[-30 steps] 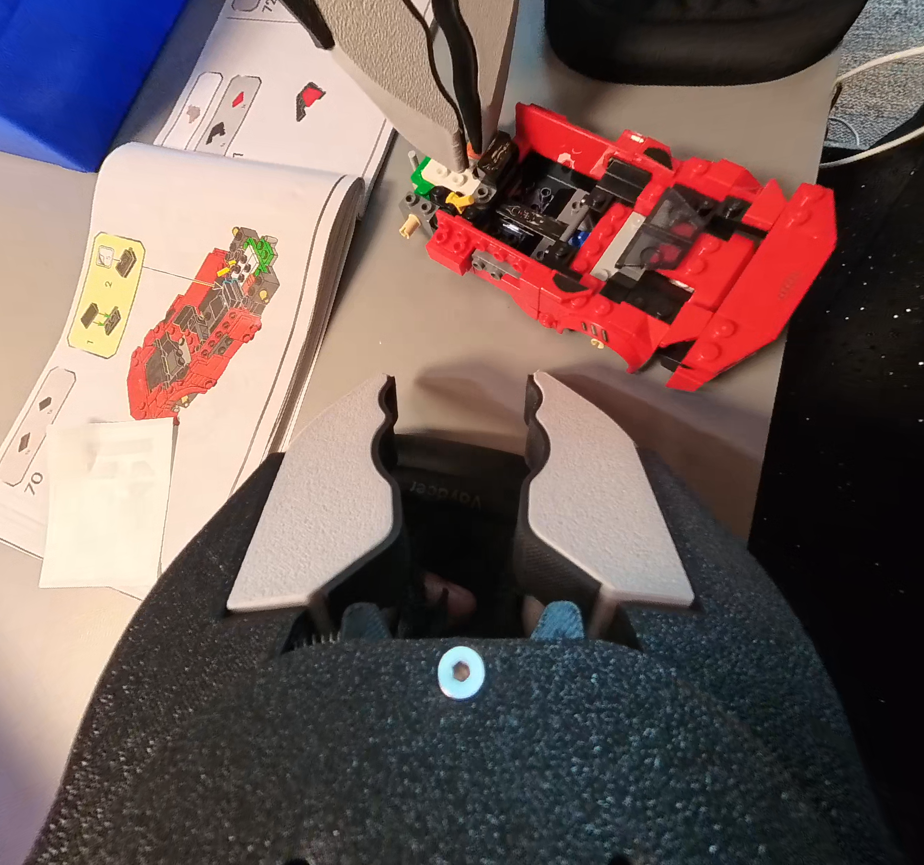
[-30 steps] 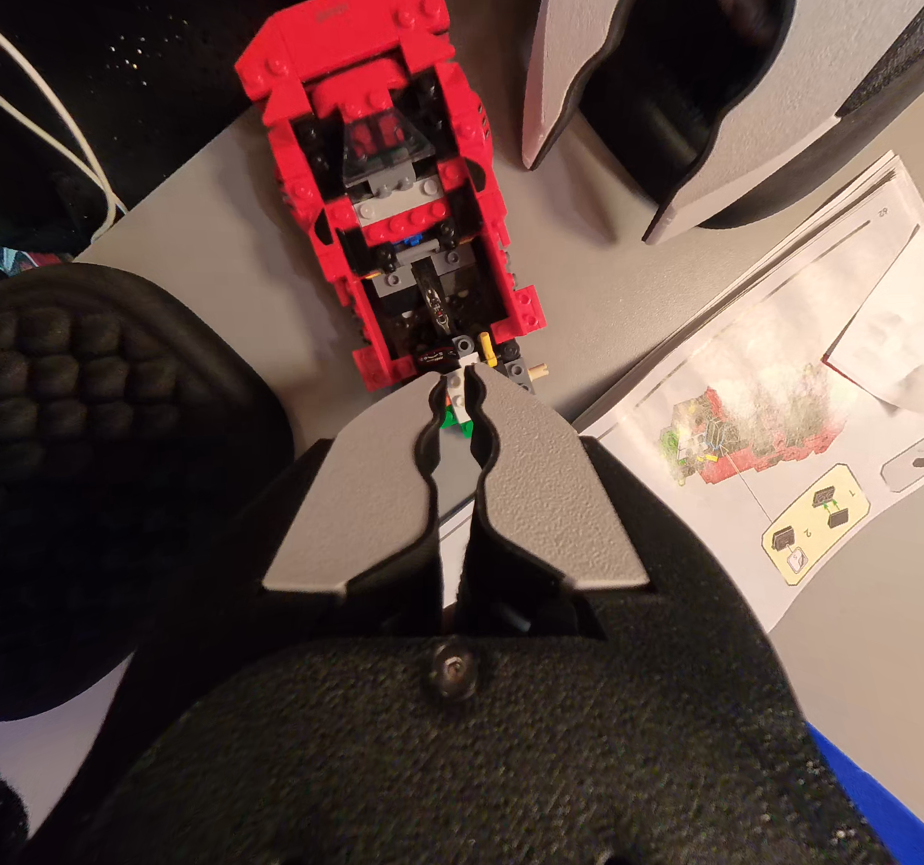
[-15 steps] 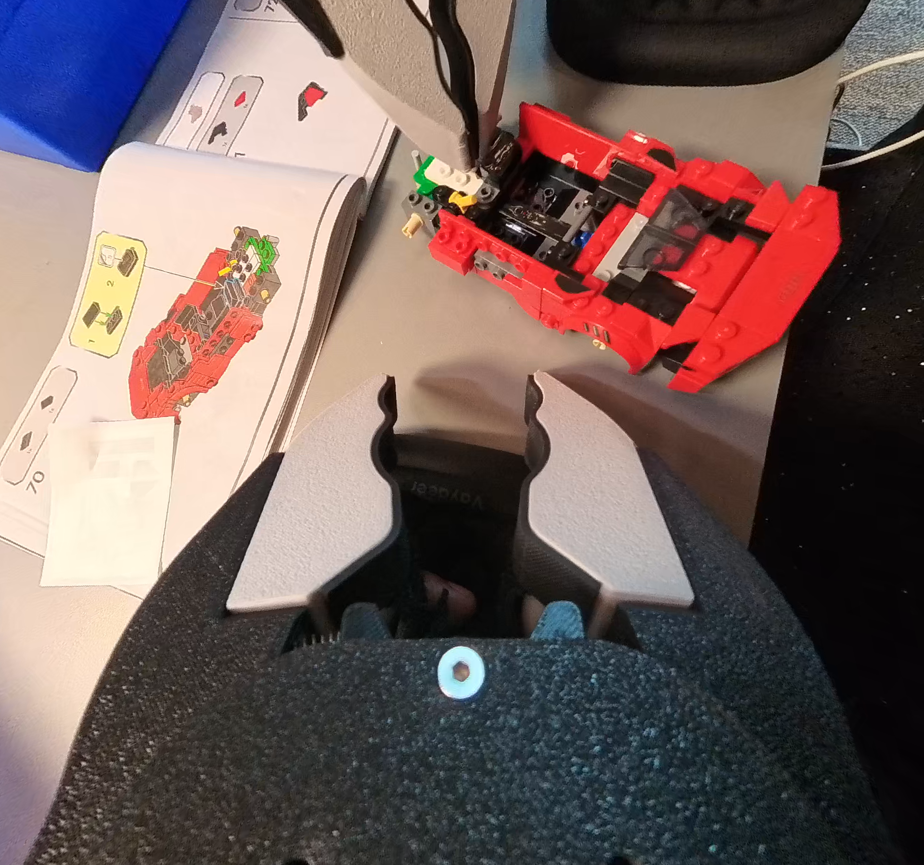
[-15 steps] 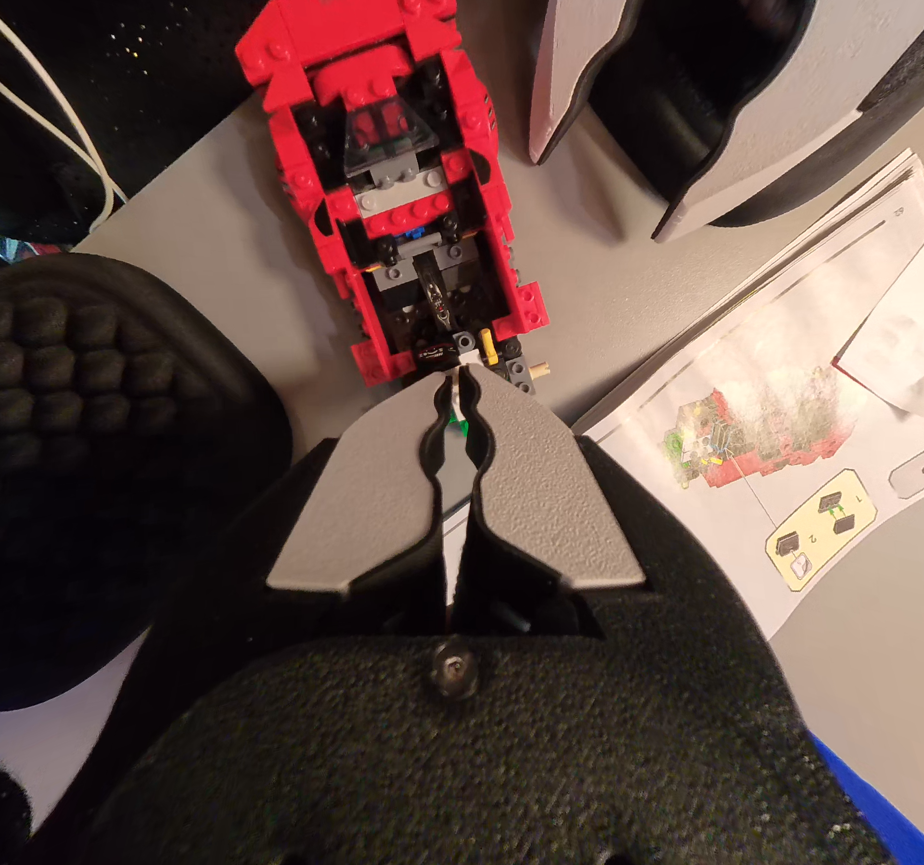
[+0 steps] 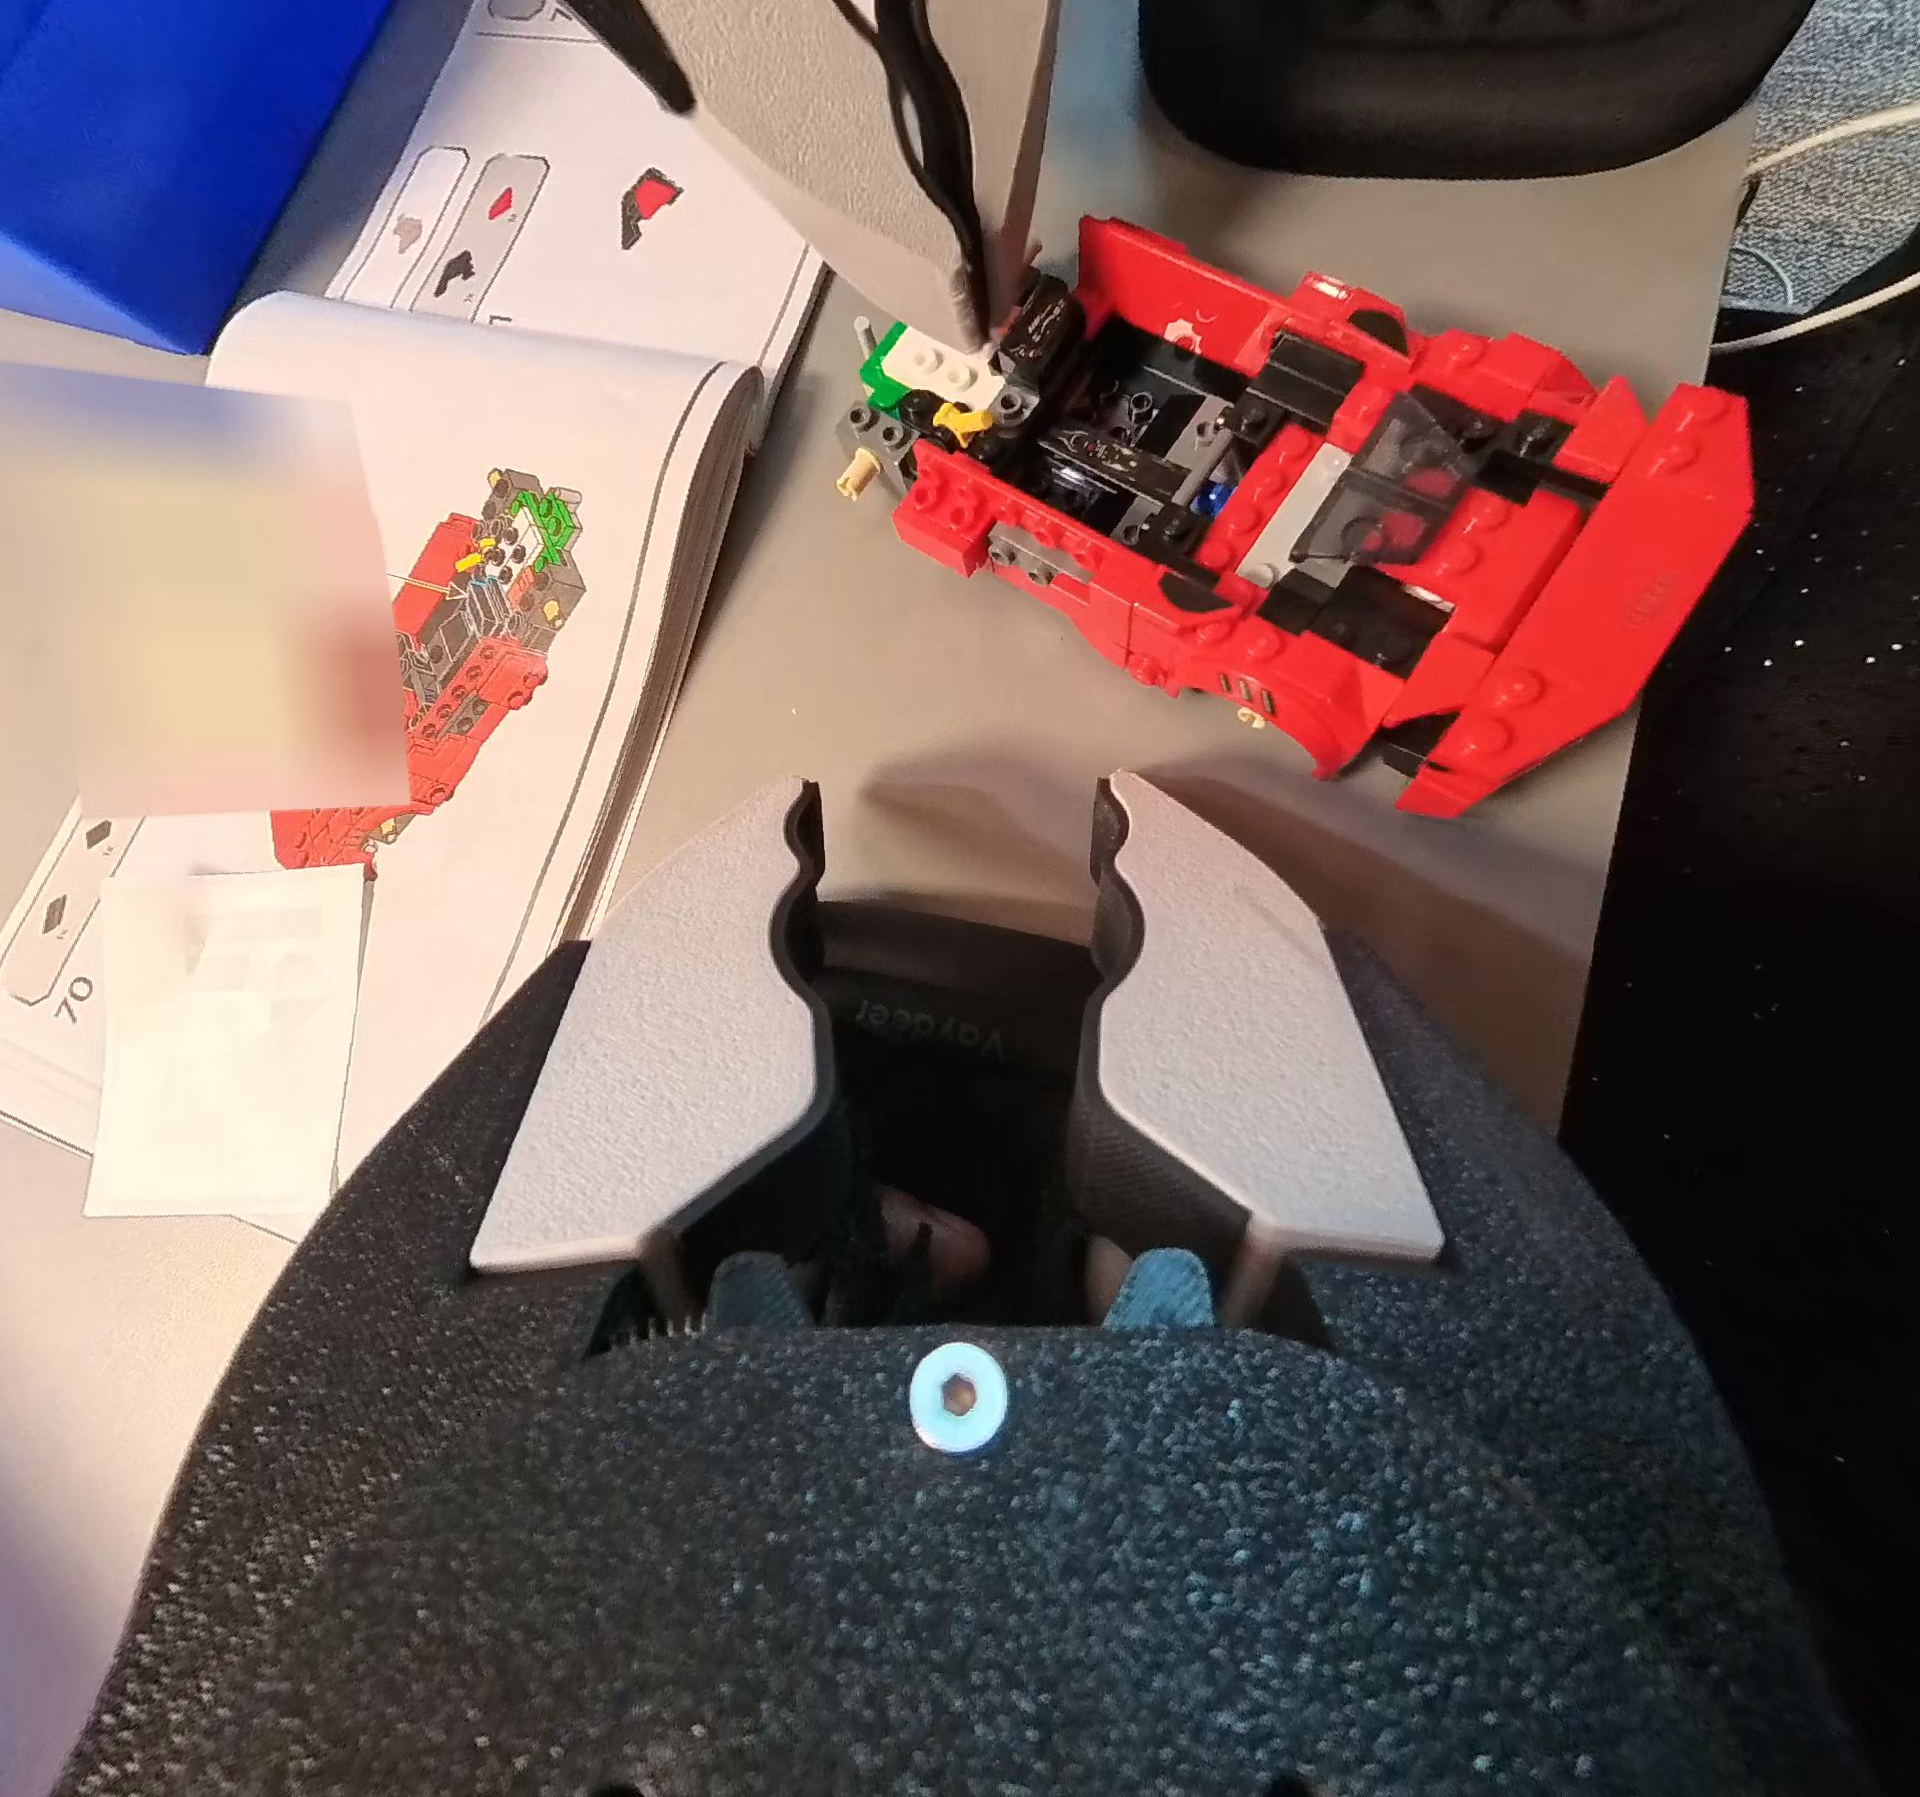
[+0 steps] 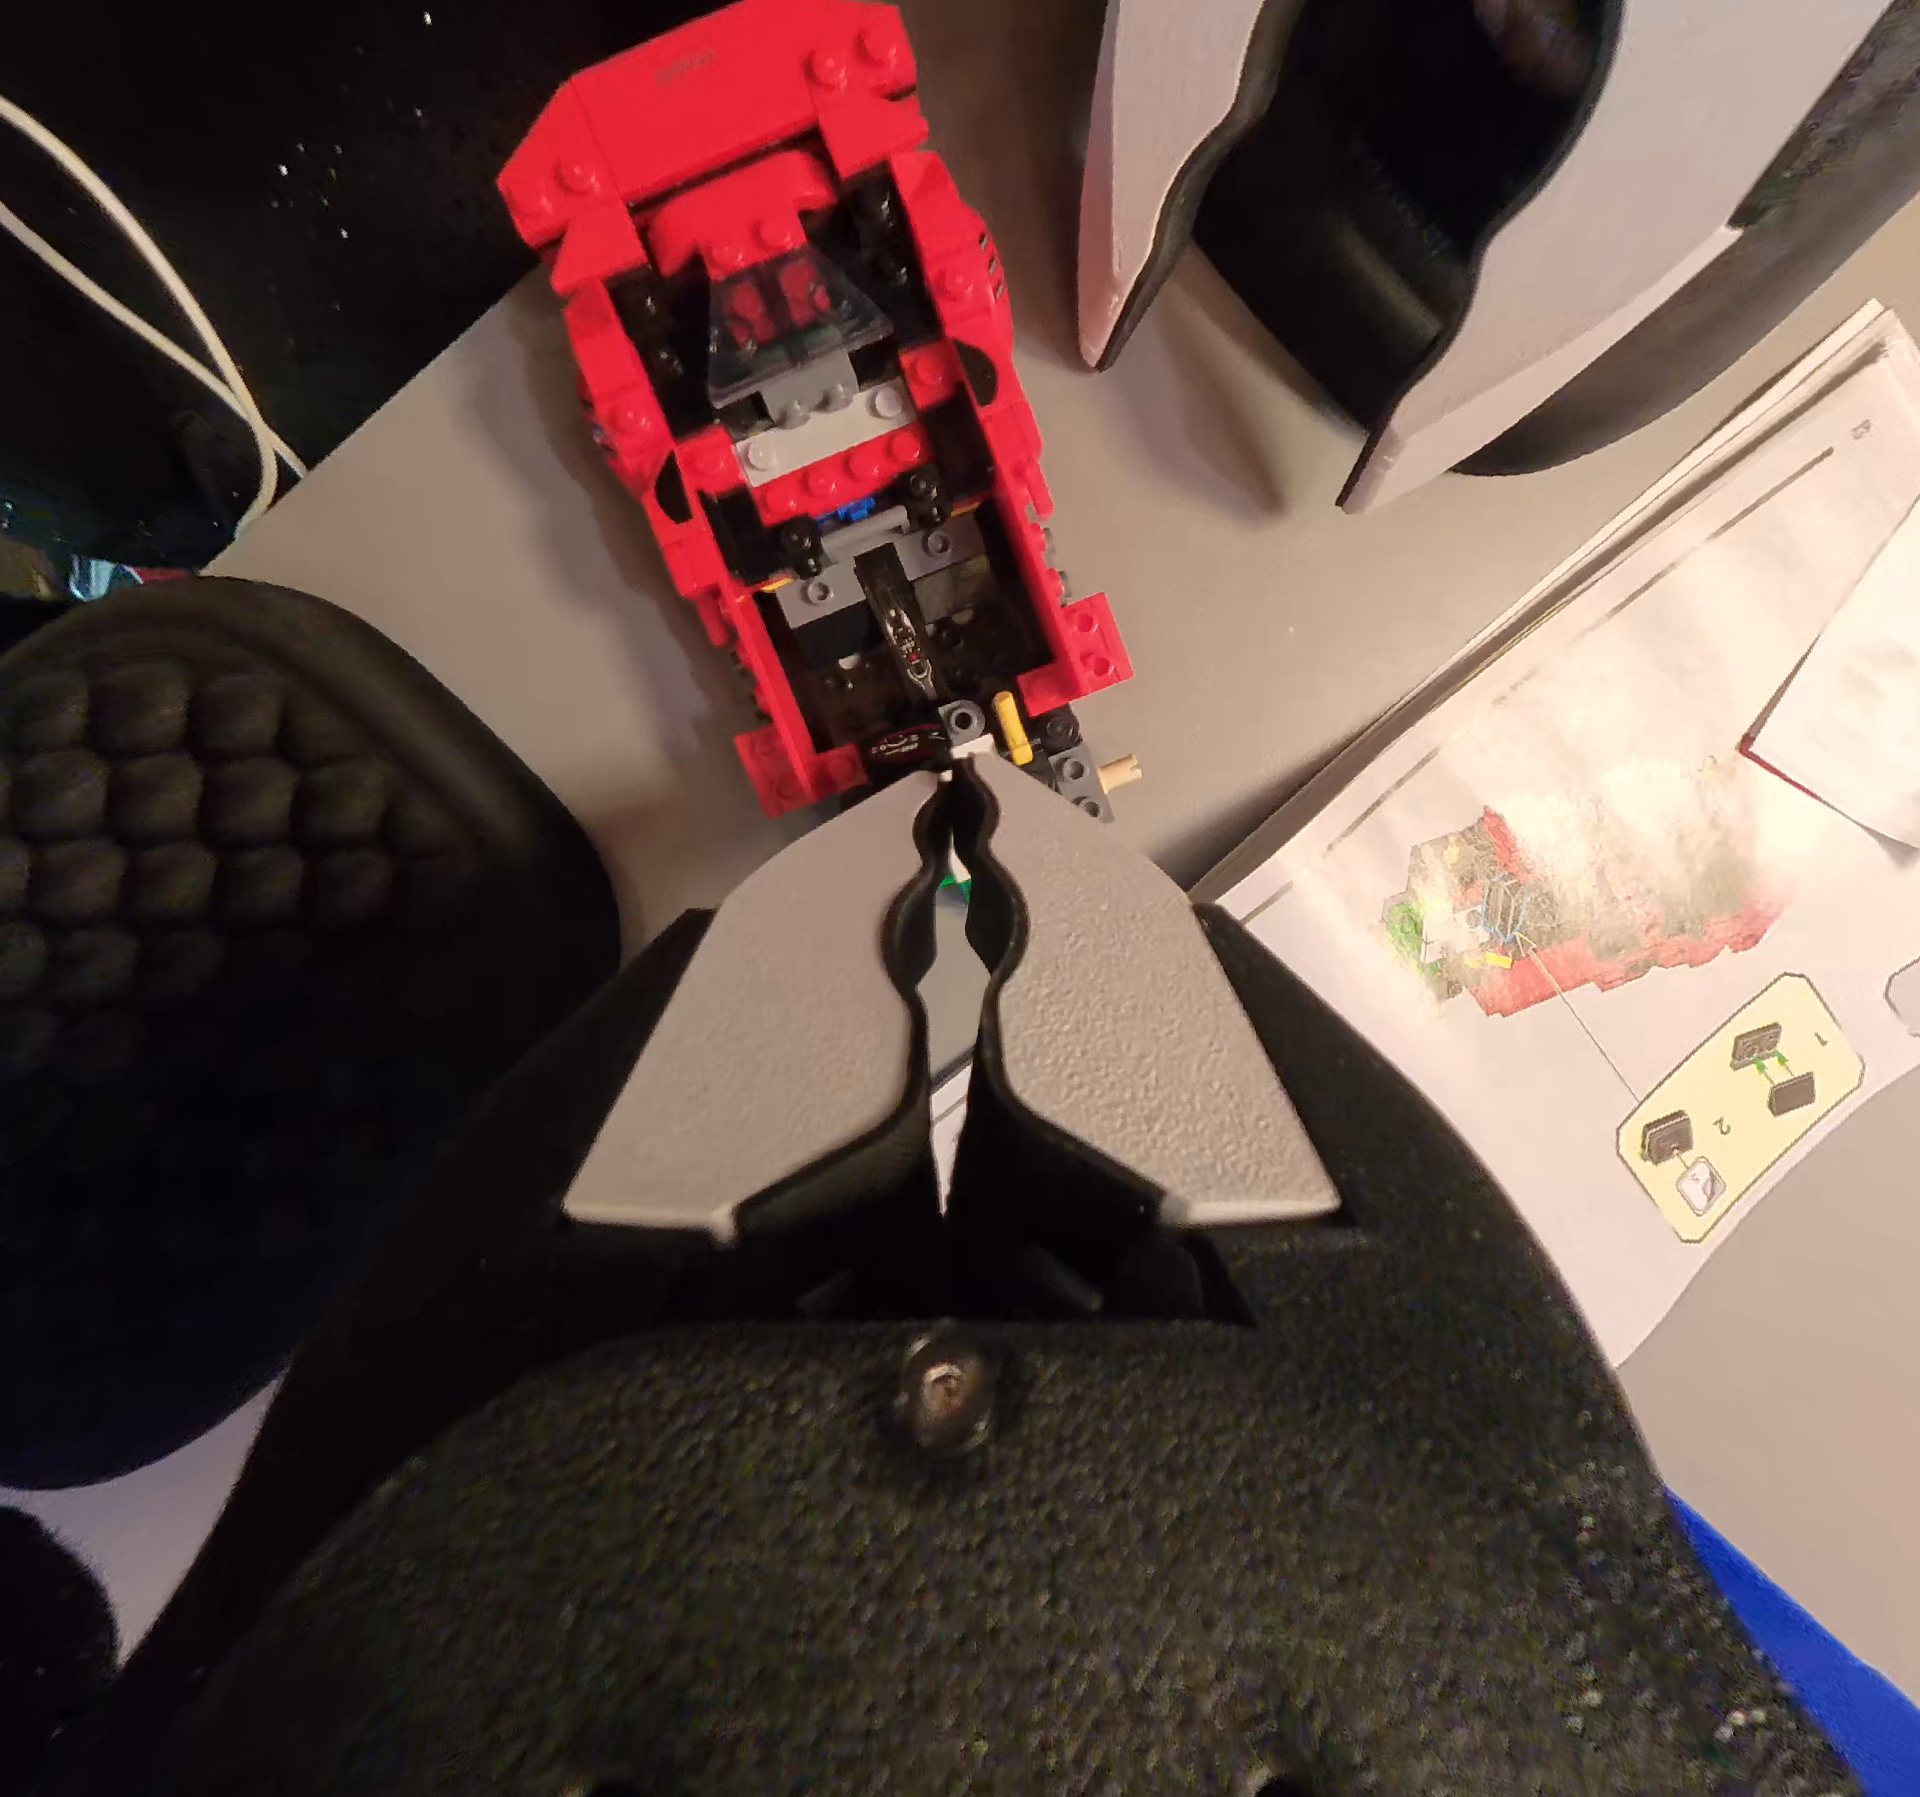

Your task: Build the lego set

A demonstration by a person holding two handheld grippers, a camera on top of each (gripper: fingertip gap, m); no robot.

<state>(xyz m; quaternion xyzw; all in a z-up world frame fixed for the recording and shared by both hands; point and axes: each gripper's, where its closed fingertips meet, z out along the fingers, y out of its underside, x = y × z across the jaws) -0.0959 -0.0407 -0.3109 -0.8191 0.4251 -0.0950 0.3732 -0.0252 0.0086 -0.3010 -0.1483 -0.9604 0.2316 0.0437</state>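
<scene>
A partly built red Lego car (image 5: pixel 1351 521) lies on the grey table (image 5: pixel 810 667), also in the right wrist view (image 6: pixel 821 459). Its near end carries a white plate (image 5: pixel 951 365) on a green piece (image 5: pixel 883 365). My right gripper (image 6: pixel 961 776) is shut, its tips pressed on that white plate; it also shows in the left wrist view (image 5: pixel 982 324). Whether a small piece sits between its tips is hidden. My left gripper (image 5: pixel 956 791) is open and empty, low over the table in front of the car; it also shows in the right wrist view (image 6: pixel 1231 428).
An open instruction booklet (image 5: pixel 582 521) lies left of the car, with a loose paper sheet (image 5: pixel 218 1041) on it. A blue box (image 5: pixel 156 85) stands at the back left. A black cushion (image 5: pixel 1455 12) sits behind the car. The table's edge runs close to the car's right side, with a white cable (image 6: pixel 156 293) beyond. Left tips to right tips: about 9 cm.
My right gripper has closed fully and moved onto the white plate at the car's end. The car has shifted slightly. My left gripper has stayed still and open.
</scene>
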